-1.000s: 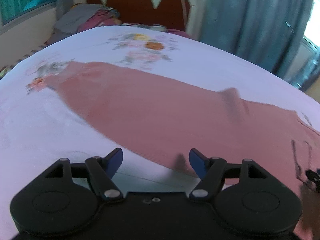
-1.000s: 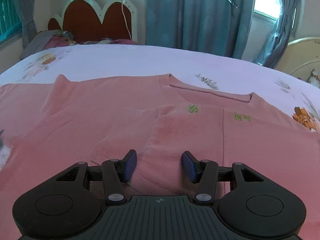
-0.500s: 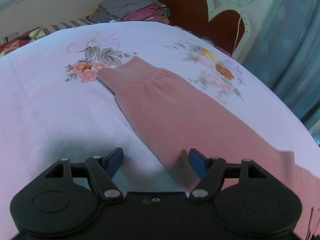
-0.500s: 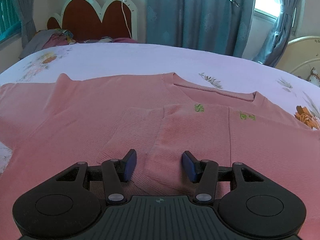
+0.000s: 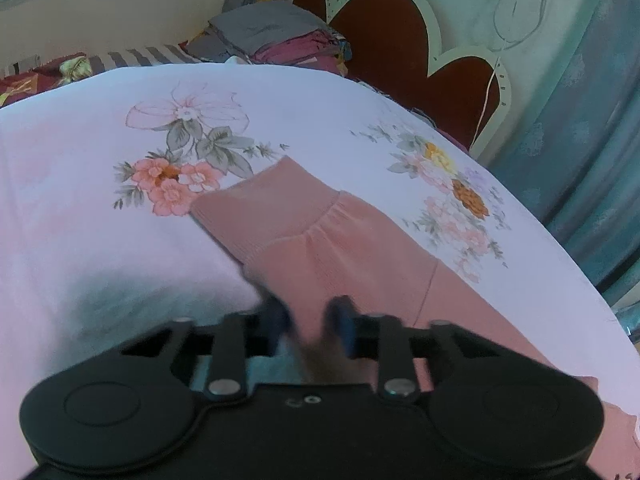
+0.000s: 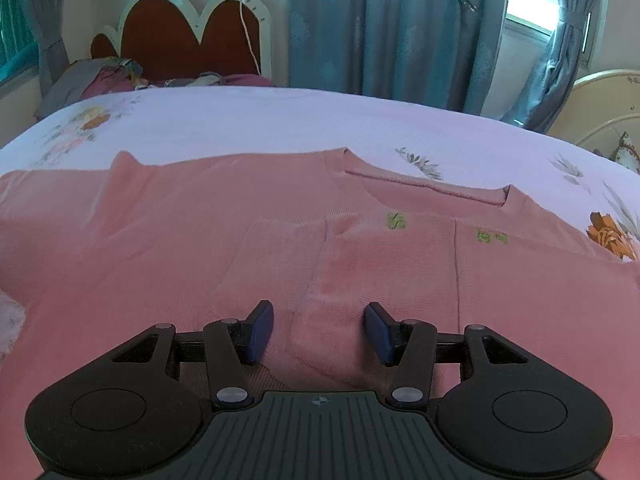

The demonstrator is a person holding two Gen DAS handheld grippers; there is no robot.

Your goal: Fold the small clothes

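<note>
My left gripper (image 5: 308, 320) sits low over the sleeve (image 5: 320, 240) of the pink sweater (image 6: 240, 248). Its jaws have just been closing and now stand narrow, with sleeve fabric between the blurred blue fingers (image 5: 276, 316); whether the pads press the cloth I cannot tell. The ribbed cuff (image 5: 264, 208) lies flat ahead, its end touching the printed flowers on the bed sheet (image 5: 80, 220). Bare sheet lies left of the sleeve's near edge and beyond the cuff, up to the pile of folded clothes (image 5: 272, 40) by the headboard (image 5: 400, 40).

My right gripper (image 6: 319, 332) hangs over the sweater's body, jaws at a middling gap, nothing pinched (a folded-in panel edge lies under the gap). The neckline (image 6: 424, 188) faces away from me, and the body is spread flat across the bed. Open sheet runs beyond the collar toward the curtains (image 6: 380, 28); the sweater reaches the frame's left and right edges.
</note>
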